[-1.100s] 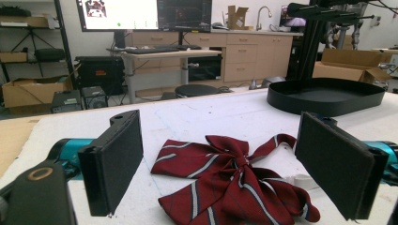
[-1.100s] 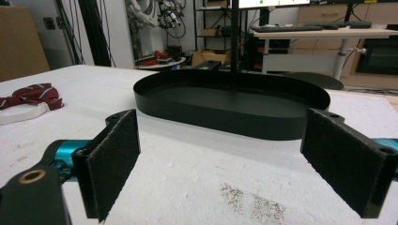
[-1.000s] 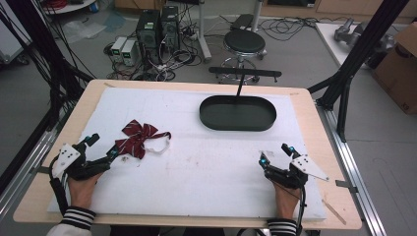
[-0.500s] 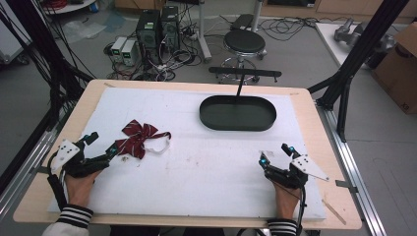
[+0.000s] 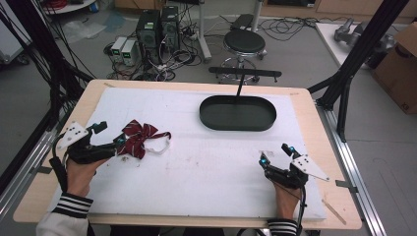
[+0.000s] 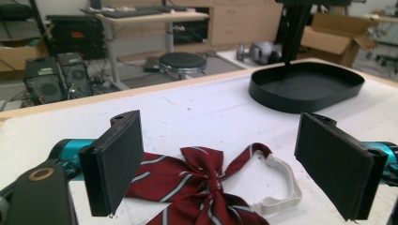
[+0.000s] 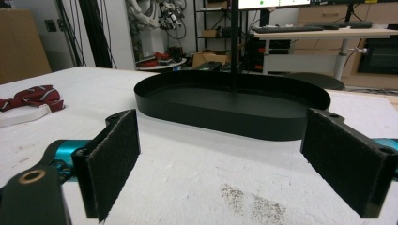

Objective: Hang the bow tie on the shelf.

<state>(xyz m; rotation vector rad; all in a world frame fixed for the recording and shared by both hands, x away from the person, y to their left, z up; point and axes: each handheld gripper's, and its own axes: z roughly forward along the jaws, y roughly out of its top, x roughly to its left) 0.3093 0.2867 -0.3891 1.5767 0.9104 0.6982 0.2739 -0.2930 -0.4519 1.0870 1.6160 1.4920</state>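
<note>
A dark red striped bow tie [image 5: 139, 138] [image 6: 197, 180] with a white neck strap [image 5: 160, 146] [image 6: 281, 185] lies on the white mat at the left. My left gripper [image 5: 109, 135] [image 6: 230, 173] is open, its jaws standing either side of the bow tie and not closed on it. A black oval tray [image 5: 238, 113] [image 6: 307, 86] [image 7: 230, 105] sits empty at the back middle. Near the front right my right gripper [image 5: 276, 153] [image 7: 230, 171] rests open on the mat, pointing at the tray, nothing between its jaws. The bow tie [image 7: 30, 98] shows far off in the right gripper view.
The white mat [image 5: 206, 162] covers most of the wooden table [image 5: 314, 108]. A thin black post [image 5: 239, 88] rises behind the tray. A stool [image 5: 244, 42] and computer towers [image 5: 157, 27] stand on the floor beyond the table's far edge.
My left gripper has slid forward and right, bringing its open jaws around the bow tie. The right gripper has stayed still.
</note>
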